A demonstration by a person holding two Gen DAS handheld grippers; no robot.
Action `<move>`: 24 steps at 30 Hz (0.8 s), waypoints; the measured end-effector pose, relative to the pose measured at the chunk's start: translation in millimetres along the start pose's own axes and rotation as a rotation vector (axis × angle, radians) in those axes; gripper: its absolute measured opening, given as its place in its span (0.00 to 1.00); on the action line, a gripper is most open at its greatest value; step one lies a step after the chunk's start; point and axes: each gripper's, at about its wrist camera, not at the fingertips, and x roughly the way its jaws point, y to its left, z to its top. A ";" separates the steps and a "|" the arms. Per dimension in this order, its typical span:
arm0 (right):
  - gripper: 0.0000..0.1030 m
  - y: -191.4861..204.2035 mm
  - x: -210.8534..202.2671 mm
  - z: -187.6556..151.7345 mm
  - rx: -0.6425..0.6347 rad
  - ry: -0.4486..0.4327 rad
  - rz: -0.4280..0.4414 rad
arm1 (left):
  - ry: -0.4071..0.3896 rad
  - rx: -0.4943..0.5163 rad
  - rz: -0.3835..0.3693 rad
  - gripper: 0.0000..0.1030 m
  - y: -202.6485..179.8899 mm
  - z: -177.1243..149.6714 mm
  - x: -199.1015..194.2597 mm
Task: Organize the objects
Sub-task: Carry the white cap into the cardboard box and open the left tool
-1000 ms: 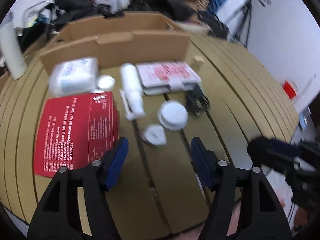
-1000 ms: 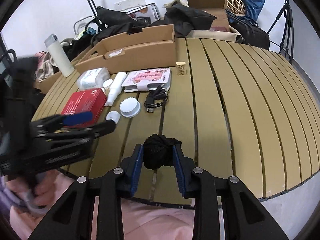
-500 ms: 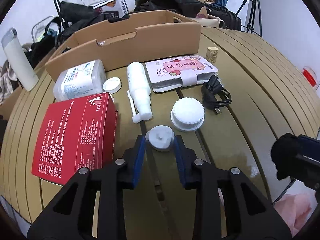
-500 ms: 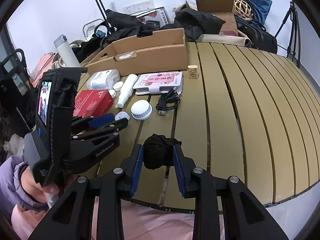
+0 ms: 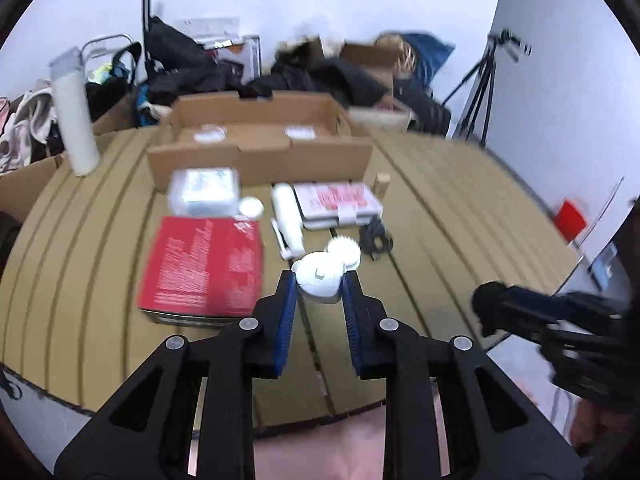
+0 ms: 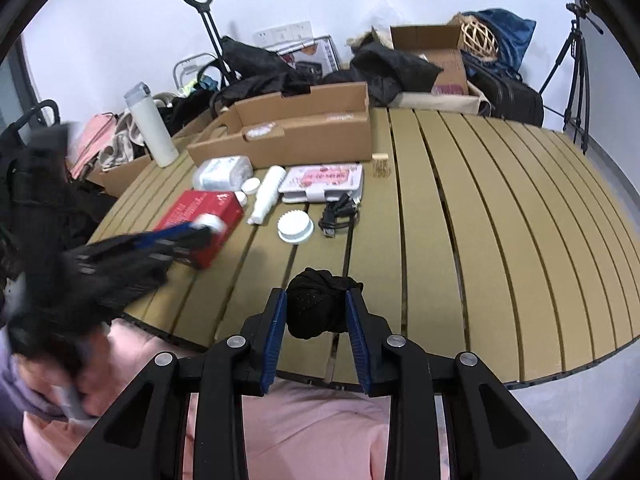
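In the left wrist view my left gripper [image 5: 319,287] has its jaws closing on a small white round cap [image 5: 318,274], held clear above the slatted table [image 5: 460,216]. The right wrist view shows this gripper [image 6: 188,234] blurred over the red box [image 6: 200,210]. My right gripper [image 6: 316,296] is shut on a bundle of black cloth [image 6: 316,312] above the table's near edge. An open cardboard box [image 5: 260,160] stands at the back of the table.
On the table lie a red box [image 5: 204,264], a wipes pack [image 5: 204,192], a white bottle [image 5: 288,216], a ridged white lid [image 5: 346,250], a black cable [image 5: 374,238], a pink-and-white case [image 5: 336,200] and a wooden block [image 5: 382,184]. A white flask [image 5: 74,120] stands far left.
My left gripper came down around the small white cap, closed on it and lifted it off the table. The right gripper rose slightly, still holding the black cloth.
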 end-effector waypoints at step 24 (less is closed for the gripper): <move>0.31 -27.4 304.2 320.3 -0.050 0.180 -0.080 | 0.254 -0.136 0.222 0.21 182.8 223.2 264.4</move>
